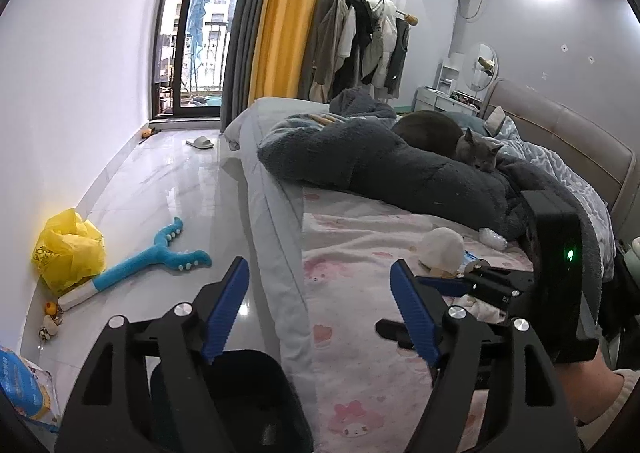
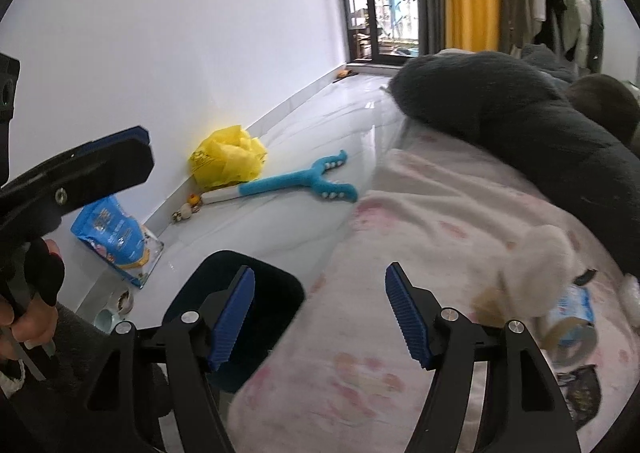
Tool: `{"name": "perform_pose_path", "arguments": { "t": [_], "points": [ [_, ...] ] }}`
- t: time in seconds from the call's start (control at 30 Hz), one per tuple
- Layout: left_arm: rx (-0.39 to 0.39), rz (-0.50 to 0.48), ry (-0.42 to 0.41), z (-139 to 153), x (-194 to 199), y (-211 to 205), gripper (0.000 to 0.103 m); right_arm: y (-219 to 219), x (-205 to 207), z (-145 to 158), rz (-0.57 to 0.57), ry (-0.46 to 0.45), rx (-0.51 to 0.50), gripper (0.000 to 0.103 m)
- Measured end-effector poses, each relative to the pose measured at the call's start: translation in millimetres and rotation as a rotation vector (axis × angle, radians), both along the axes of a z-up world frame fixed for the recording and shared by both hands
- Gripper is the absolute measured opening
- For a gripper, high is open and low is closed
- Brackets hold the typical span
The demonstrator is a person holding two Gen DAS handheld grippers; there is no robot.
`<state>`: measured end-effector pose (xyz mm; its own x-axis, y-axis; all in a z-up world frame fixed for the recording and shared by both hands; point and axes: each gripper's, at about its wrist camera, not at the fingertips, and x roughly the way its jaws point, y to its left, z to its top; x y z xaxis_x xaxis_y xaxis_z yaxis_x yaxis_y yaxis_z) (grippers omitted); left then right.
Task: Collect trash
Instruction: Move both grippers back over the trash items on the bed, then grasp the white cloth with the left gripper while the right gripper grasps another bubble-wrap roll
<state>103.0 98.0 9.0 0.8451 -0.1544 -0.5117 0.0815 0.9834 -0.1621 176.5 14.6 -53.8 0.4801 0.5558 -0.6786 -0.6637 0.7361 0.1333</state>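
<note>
Trash lies on the pink bed sheet (image 1: 360, 333): a white crumpled ball (image 1: 442, 249), a clear plastic scrap (image 1: 494, 239), a white tissue (image 1: 480, 307), a blue-and-white roll (image 2: 572, 317) and a dark wrapper (image 2: 580, 393). A black bin (image 2: 256, 293) stands on the floor against the bed edge. My left gripper (image 1: 318, 265) is open and empty above the bin (image 1: 240, 393) and the bed edge. My right gripper (image 2: 320, 271) is open and empty too, over the sheet, with the white ball (image 2: 540, 269) to its right.
A grey cat (image 1: 478, 153) and someone under a dark fleece blanket (image 1: 380, 165) lie on the bed. On the floor by the wall are a yellow bag (image 1: 68, 249), a blue plush toy (image 1: 160, 257), a blue pouch (image 2: 116, 237) and small bowls (image 2: 122, 301).
</note>
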Motion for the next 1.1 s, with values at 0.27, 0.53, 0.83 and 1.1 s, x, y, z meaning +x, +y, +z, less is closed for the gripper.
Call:
{"name": "perform_pose_path", "arguments": {
  "t": [0.27, 0.53, 0.83, 1.1],
  "points": [
    [0.013, -0.033, 0.019, -6, 13, -23, 0.078, -34, 13, 5, -0.041, -0.036, -0.015, 0.069],
    [-0.001, -0.102, 0.066, -19, 29, -51, 0.082, -80, 31, 16, -0.119, -0.078, 0.000, 0.070],
    [0.002, -0.213, 0.092, -33, 38, -91, 0.087, -139, 53, 22, -0.222, -0.087, 0.042, 0.075],
    [-0.013, -0.333, 0.127, -48, 48, -127, 0.087, -177, 70, 19, -0.280, -0.076, 0.056, 0.077]
  ]
}}
